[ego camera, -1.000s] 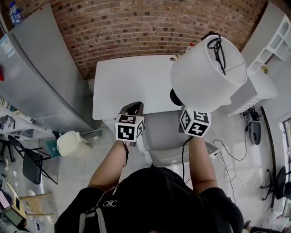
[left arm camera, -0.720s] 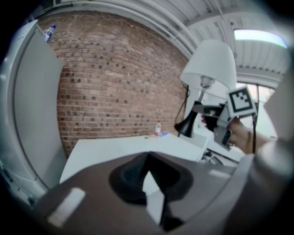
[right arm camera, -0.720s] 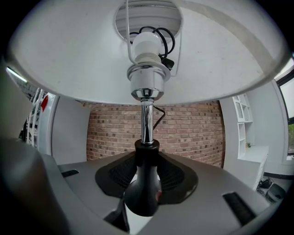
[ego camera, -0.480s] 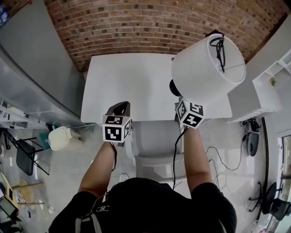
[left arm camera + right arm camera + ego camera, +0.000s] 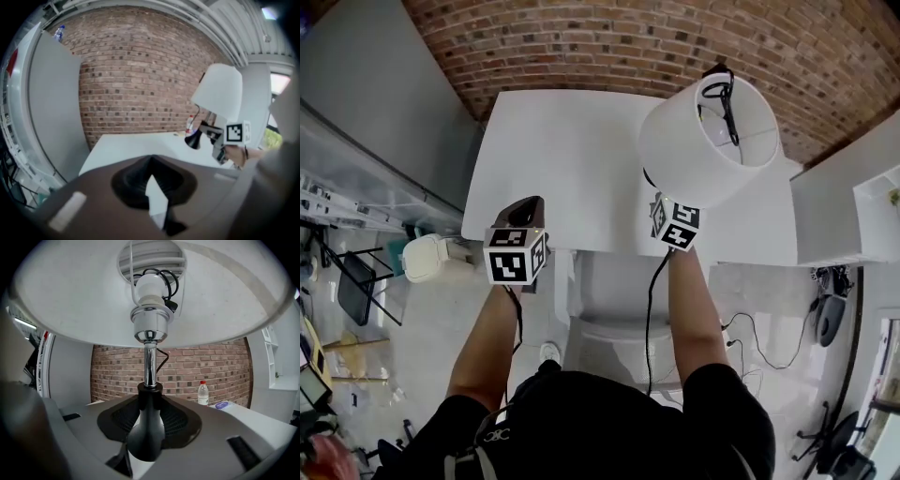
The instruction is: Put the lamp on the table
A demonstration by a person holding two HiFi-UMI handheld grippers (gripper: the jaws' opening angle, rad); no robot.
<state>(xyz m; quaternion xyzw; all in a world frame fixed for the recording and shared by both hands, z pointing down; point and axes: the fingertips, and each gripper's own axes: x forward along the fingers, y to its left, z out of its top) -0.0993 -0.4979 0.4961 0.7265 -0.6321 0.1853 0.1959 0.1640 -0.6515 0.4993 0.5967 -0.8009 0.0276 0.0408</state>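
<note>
Clamped on the lamp (image 5: 709,141) at its dark base, the right tool (image 5: 659,199) has swung it lower, over the worktop's (image 5: 562,159) right half. It looks not yet set down. The left tool (image 5: 527,206) is closed and empty.

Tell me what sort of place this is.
Probably an office or studio room: a bare brick wall, a white table set against it, and white shelving to one side.

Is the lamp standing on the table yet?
No. The right claw grips the lamp by its black base, clear above the table.
</note>
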